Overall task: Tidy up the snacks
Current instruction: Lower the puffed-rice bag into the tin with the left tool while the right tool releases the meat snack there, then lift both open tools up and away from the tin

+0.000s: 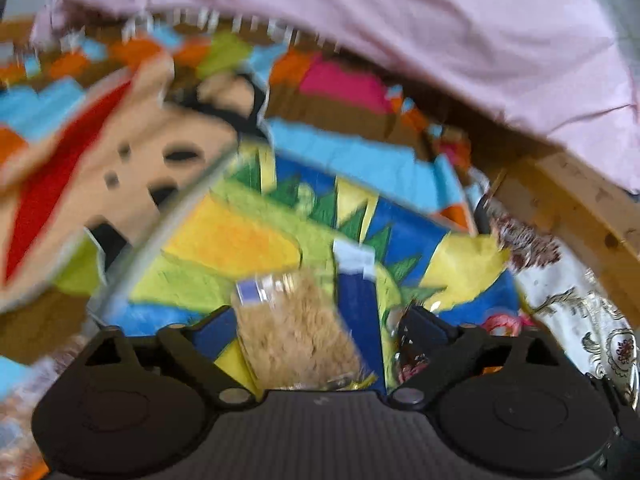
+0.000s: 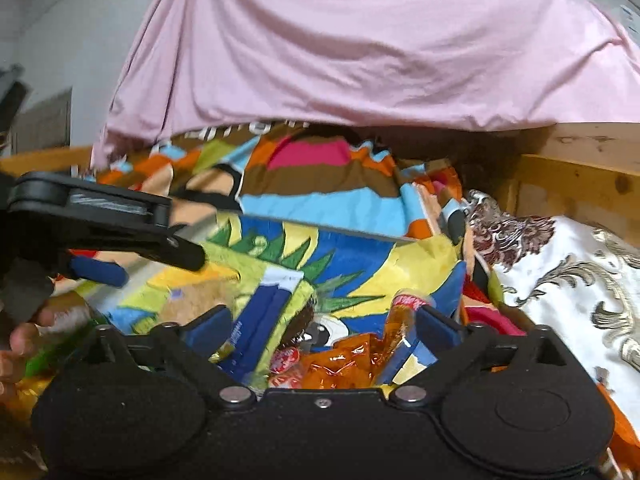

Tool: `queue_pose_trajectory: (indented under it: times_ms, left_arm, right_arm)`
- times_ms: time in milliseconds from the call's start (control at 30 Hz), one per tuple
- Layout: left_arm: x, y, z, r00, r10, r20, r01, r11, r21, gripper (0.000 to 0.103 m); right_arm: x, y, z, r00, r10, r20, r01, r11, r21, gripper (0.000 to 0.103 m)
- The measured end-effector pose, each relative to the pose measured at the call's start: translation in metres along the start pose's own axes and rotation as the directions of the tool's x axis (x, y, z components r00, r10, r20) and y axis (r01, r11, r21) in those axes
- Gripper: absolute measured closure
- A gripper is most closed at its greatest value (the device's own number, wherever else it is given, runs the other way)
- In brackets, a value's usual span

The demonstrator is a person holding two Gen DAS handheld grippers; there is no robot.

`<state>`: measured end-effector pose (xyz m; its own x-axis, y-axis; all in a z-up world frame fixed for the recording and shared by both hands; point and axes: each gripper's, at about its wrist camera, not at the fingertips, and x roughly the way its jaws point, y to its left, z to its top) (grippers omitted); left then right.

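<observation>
A smooth pink sheet (image 2: pixel 360 48) hangs over a soft, bright cartoon-print blanket (image 2: pixel 320 208) on the bed. On the blanket lie crinkly orange snack wrappers (image 2: pixel 344 364) and a flat pack of rough tan crackers (image 1: pixel 292 328). Each lies between the wide-apart blue pads of a hand-held gripper, the wrappers at the right hand-held gripper (image 2: pixel 320 328) and the crackers at the left hand-held gripper (image 1: pixel 320 328), and neither is clamped.

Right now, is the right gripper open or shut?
Open: the right gripper has its fingers spread wide, clamping nothing; orange snack packets lie below.
</observation>
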<state>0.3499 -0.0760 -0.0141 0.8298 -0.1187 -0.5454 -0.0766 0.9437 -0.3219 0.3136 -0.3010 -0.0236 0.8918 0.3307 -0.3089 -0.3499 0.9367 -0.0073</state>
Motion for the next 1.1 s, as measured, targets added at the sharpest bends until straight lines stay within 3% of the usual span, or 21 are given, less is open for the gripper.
queue_pose_trajectory:
  times_ms: [100, 233, 533, 733, 1100]
  left_arm:
    - [-0.034, -0.004, -0.001, 0.993, -0.002, 0.117, -0.01, 0.994, 0.105, 0.001]
    - [-0.068, -0.005, -0.003, 0.987, -0.002, 0.163, -0.026, 0.984, 0.174, 0.001]
    - [-0.142, 0.021, -0.019, 0.968, 0.017, 0.252, -0.048, 0.992, 0.117, 0.0]
    - [-0.187, 0.037, -0.043, 0.952, 0.033, 0.303, -0.075, 0.989, 0.128, 0.0]
    - [-0.25, 0.063, -0.077, 0.944, -0.019, 0.329, -0.035, 0.987, 0.156, 0.0]
  right_arm:
    - [-0.02, 0.005, 0.007, 1.0, 0.003, 0.025, -0.003, 1.0, 0.007, 0.001]
    - [-0.047, 0.012, 0.015, 0.998, 0.001, 0.063, -0.002, 1.0, 0.016, 0.001]
    - [-0.119, 0.033, 0.025, 0.989, -0.015, 0.15, 0.012, 1.0, 0.018, 0.001]
    - [-0.16, 0.053, 0.021, 0.981, -0.016, 0.193, 0.019, 1.0, -0.013, 0.001]
    - [-0.221, 0.095, -0.002, 0.983, -0.023, 0.185, 0.043, 0.994, -0.104, 0.001]
